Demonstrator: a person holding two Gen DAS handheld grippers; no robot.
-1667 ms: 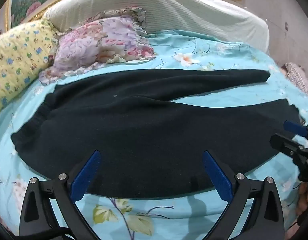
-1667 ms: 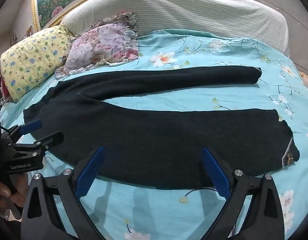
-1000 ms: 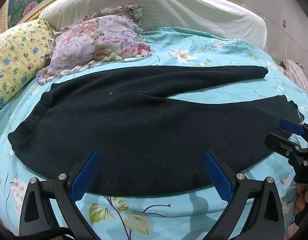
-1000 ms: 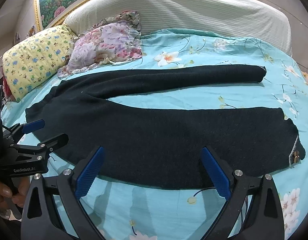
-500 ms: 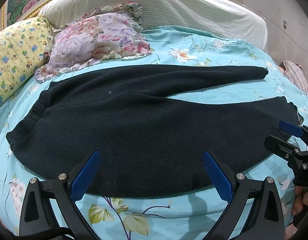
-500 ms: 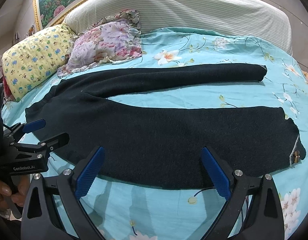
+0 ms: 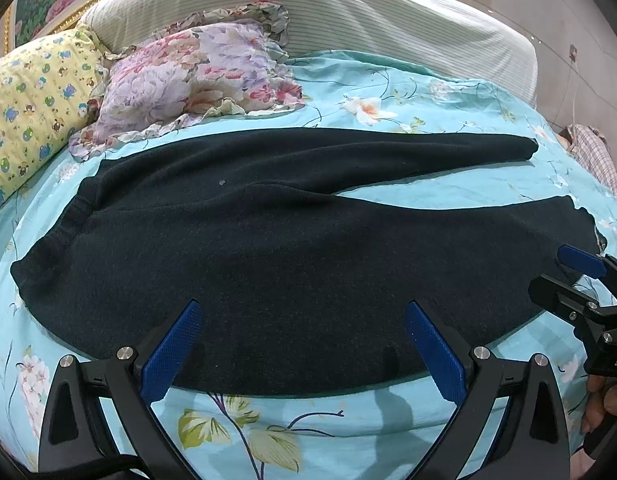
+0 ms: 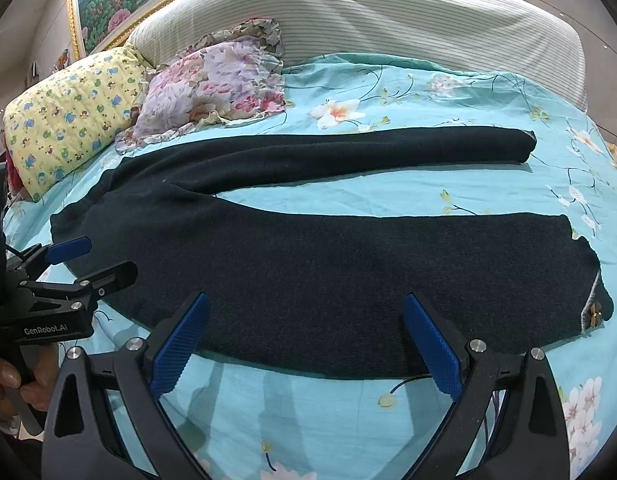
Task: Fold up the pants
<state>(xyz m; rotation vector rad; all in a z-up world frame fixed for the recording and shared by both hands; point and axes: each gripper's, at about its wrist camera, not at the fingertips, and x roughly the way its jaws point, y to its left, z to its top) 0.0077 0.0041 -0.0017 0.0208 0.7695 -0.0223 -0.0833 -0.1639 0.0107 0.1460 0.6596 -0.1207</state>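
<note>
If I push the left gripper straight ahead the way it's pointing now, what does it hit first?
Most likely the black pants: the open left gripper points at the near leg's edge, with nothing between. Depth is hard to judge through the fisheye, so it could meet the floral bedsheet just short of the fabric.

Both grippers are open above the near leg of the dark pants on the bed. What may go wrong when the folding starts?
1. The left gripper and right gripper hover with jaws open over the near edge of the pants; a pinch there may also catch the bed sheet.
2. The two legs lie spread apart, so the near leg may land crooked on the far one.
3. The waistband end looks bunched, which may fold in wrinkles.
</note>
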